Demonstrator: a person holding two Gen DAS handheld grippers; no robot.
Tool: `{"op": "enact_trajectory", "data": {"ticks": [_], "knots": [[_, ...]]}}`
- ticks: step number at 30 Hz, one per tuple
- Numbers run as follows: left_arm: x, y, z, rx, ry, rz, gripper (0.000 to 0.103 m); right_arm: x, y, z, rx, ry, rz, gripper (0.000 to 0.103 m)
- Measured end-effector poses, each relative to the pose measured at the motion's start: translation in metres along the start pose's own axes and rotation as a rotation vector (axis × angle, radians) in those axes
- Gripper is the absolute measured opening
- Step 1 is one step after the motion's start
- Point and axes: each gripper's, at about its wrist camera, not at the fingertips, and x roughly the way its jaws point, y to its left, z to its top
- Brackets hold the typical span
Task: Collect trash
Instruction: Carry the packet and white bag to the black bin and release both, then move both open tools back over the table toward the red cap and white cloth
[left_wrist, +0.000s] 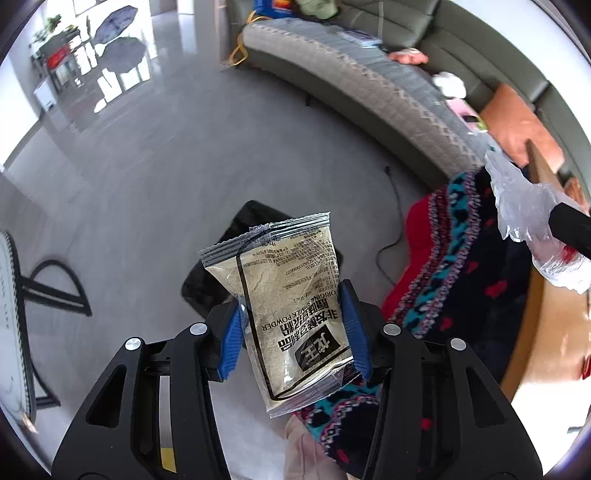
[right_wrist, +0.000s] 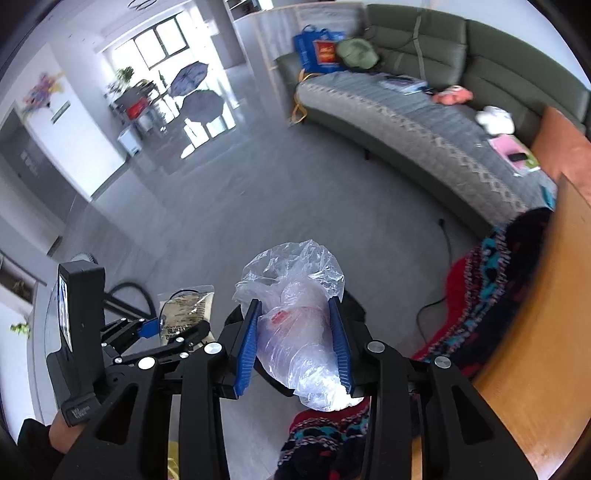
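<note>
The left gripper's fingers (left_wrist: 352, 325) pinch a soymilk powder sachet (left_wrist: 291, 314) partway closed; the right gripper (right_wrist: 295, 343) clamps a crumpled plastic bag (right_wrist: 299, 325), both over the floor (left_wrist: 147, 184). The slick bag could slip free, or the sachet twist out.

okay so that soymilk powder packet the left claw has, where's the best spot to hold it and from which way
Grip the soymilk powder packet across its flat body, low down and pinched at its two long edges, as the left claw does now. It is a thin, floppy pouch with loose powder, so squeezing edge to edge probably keeps it from folding. Come in from the bottom seam end, leaving the crimped top seam free.
</note>
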Motion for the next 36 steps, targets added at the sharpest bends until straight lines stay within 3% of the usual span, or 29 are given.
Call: {"op": "enact_trajectory", "data": {"ticks": [2,3,5,8,20,27,36], "knots": [[0.002,0.009,0.001,-0.009,0.007,0.01,0.052,0.013,0.013,0.01,-0.017,0.015,0.029,0.057],[0.004,0.013,0.003,-0.013,0.012,0.02,0.057,0.018,0.019,0.017,-0.03,0.014,0.033,0.06],[0.005,0.018,0.008,-0.019,-0.001,0.046,0.097,0.025,0.028,0.028,-0.058,0.0,0.014,0.063],[-0.001,0.022,0.018,-0.023,-0.044,0.083,0.098,0.023,0.036,0.038,-0.088,-0.017,0.008,0.063],[-0.023,0.011,0.026,-0.011,-0.099,0.058,0.098,-0.016,0.012,0.024,-0.049,-0.084,-0.007,0.063],[-0.047,-0.048,0.021,0.087,-0.145,0.013,0.098,-0.065,-0.033,-0.001,0.038,-0.154,-0.024,0.063],[-0.072,-0.144,-0.009,0.184,-0.173,-0.047,0.098,-0.137,-0.106,-0.06,0.133,-0.217,-0.063,0.063]]}}
